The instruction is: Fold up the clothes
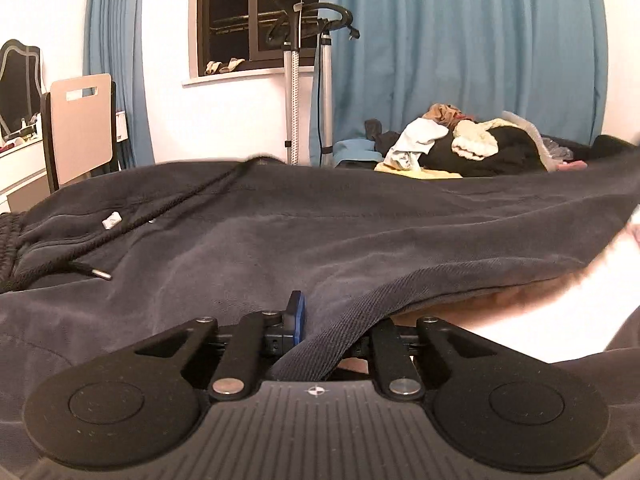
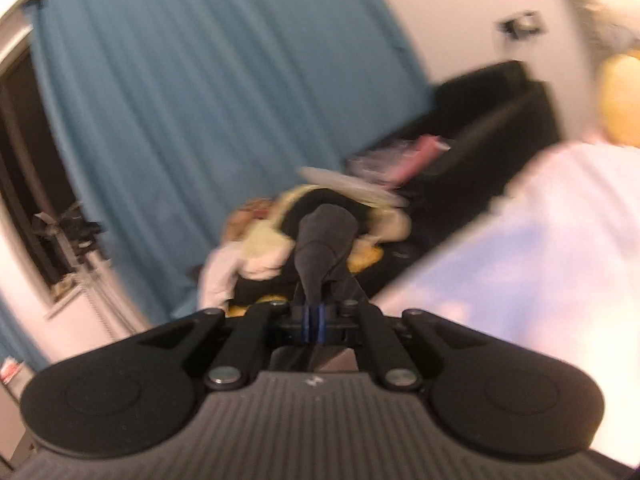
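The dark garment [image 1: 320, 216] is spread across mid-frame, long axis left to right. Its hem is clamped by the left gripper [image 1: 320, 340]; a bunched end is pinched by the right gripper [image 2: 314, 320], centre frame.

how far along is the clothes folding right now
Early. No folded piece shows. In hand: the dark grey fleece drawstring garment lies spread out, its ribbed hem in the left gripper; the right gripper pinches dark grey fabric. Left: folding it, then the mixed pile of clothes behind.
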The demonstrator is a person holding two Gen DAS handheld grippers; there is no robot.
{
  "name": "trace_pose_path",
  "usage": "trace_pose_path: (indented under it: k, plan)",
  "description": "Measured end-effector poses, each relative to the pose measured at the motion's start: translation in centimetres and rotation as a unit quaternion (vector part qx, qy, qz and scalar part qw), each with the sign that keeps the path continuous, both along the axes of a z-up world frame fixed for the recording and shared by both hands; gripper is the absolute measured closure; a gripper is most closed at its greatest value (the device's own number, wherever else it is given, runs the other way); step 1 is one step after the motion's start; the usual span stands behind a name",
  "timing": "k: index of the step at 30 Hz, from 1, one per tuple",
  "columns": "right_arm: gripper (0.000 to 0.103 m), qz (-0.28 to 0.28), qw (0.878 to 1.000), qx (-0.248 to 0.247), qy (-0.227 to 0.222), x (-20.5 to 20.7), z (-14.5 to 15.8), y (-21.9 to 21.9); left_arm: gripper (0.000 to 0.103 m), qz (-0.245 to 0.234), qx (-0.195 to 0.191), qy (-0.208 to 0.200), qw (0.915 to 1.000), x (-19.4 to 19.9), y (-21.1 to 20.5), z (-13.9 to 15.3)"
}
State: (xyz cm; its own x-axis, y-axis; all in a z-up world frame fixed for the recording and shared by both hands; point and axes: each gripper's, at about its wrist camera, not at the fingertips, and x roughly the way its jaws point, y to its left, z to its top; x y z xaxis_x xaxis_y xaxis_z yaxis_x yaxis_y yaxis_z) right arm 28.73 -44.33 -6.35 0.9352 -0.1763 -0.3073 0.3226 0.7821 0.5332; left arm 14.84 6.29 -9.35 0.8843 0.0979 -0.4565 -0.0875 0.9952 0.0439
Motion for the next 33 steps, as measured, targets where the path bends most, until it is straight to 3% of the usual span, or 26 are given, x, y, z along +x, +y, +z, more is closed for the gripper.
trace_pose_path:
  k: [3,7,9,13,15,19,21,23,28,32,33]
  plan:
    - [0.098,-0.039,0.996,0.066,0.035,-5.4,-4.0,-1.5,0.088,0.002,-0.006,0.014,0.9999,-0.7,0.5,0.4]
    - [0.098,-0.047,0.988,0.101,0.111,-9.1,-9.3,-2.6,0.088,0.008,0.0,0.038,0.9993,-1.5,0.5,0.5]
    - [0.096,-0.037,0.986,0.129,0.099,-9.8,-10.0,-3.5,0.087,0.013,0.004,0.04,0.9991,-1.9,0.2,0.3]
    - [0.087,-0.022,0.989,0.115,0.085,-10.9,-9.6,-3.1,0.079,0.01,0.012,0.043,0.999,-2.2,-0.4,0.0]
    - [0.078,-0.012,0.99,0.112,0.084,-11.6,-9.7,-2.8,0.066,0.001,0.0,0.044,0.999,-2.3,-0.5,-0.1]
    - [0.074,-0.008,0.989,0.126,0.081,-12.7,-8.6,-2.6,0.044,-0.012,-0.016,0.037,0.9991,-3.1,-0.7,0.0]
    - [0.062,-0.002,0.99,0.122,0.075,-13.6,-7.3,-2.1,0.025,-0.023,-0.011,0.033,0.9991,-3.8,-1.3,0.3]
    - [0.057,0.02,0.992,0.101,0.076,-14.4,-6.3,-1.6,0.017,-0.031,-0.01,0.03,0.999,-4.6,-1.7,0.8]
    - [0.039,0.097,0.991,0.057,0.066,-16.1,-3.7,-0.1,0.013,-0.042,-0.03,0.016,0.9985,-7.1,-1.7,2.7]
    - [0.015,0.148,0.987,0.052,0.034,-19.1,-1.5,-0.4,0.012,-0.016,-0.077,-0.043,0.996,-11.2,1.2,6.2]
    - [0.013,0.156,0.986,0.055,0.028,-20.0,-1.1,-1.0,0.01,-0.003,-0.084,-0.06,0.9947,-12.3,2.2,7.3]
